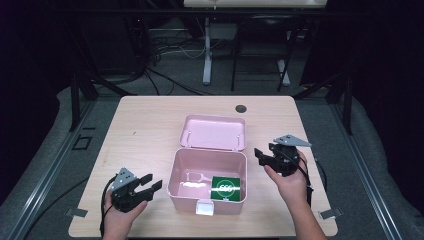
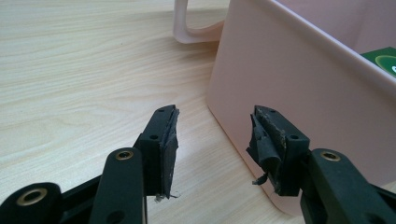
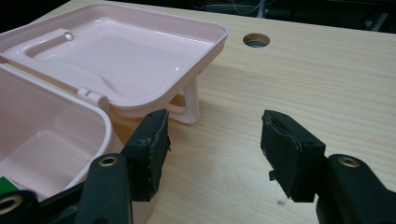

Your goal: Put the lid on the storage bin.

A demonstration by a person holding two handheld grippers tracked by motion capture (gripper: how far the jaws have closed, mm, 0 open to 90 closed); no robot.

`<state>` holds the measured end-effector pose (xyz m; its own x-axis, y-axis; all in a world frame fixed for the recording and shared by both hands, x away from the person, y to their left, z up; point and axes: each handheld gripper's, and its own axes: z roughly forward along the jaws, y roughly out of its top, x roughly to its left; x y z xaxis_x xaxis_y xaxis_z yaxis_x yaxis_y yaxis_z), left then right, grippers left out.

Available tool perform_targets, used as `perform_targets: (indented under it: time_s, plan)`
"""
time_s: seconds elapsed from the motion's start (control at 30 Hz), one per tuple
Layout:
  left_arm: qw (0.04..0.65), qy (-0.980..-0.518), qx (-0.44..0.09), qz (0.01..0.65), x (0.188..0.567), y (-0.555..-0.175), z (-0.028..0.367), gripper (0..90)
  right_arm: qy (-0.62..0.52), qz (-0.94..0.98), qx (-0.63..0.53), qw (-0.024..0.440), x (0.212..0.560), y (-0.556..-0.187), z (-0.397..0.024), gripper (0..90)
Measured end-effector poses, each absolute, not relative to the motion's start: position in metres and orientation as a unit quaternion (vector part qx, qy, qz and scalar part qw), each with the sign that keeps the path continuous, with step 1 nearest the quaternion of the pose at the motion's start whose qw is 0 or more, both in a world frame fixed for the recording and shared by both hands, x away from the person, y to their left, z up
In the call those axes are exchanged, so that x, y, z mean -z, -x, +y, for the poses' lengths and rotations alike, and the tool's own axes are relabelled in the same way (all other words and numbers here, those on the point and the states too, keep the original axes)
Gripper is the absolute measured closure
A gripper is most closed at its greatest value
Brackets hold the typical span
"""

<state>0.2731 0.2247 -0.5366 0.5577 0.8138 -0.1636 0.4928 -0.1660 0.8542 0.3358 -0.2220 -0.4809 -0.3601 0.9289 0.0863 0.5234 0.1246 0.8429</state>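
Observation:
A pink plastic box (image 1: 206, 199) stands near the table's front edge, its lid (image 1: 214, 132) swung back and lying open behind it. A green packet (image 1: 226, 187) lies inside at the right. My left gripper (image 1: 151, 183) rests low to the left of the box, open and empty; in the left gripper view the box wall (image 2: 299, 88) rises just past my right jaw. My right gripper (image 1: 261, 154) hovers to the right of the box, open and empty, aimed at the lid (image 3: 116, 60) and its handle (image 3: 187, 105).
The light wooden table (image 1: 145, 125) has a round cable hole (image 1: 241, 108) at the back centre. A white latch (image 1: 205, 207) sits on the box's front. Beyond the table are desk legs and cables on a grey floor.

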Motion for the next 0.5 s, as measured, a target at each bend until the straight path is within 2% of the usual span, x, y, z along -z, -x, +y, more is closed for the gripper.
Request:
perform_targets:
  time_s: [0.5]
  plan:
    - [0.475, -0.746, -0.167, 0.436, 0.5373, -0.2725, 0.2230, 52.4, -0.518, 0.710, -0.418, 0.231, 0.4834, -0.3372, -0.2237, 44.8]
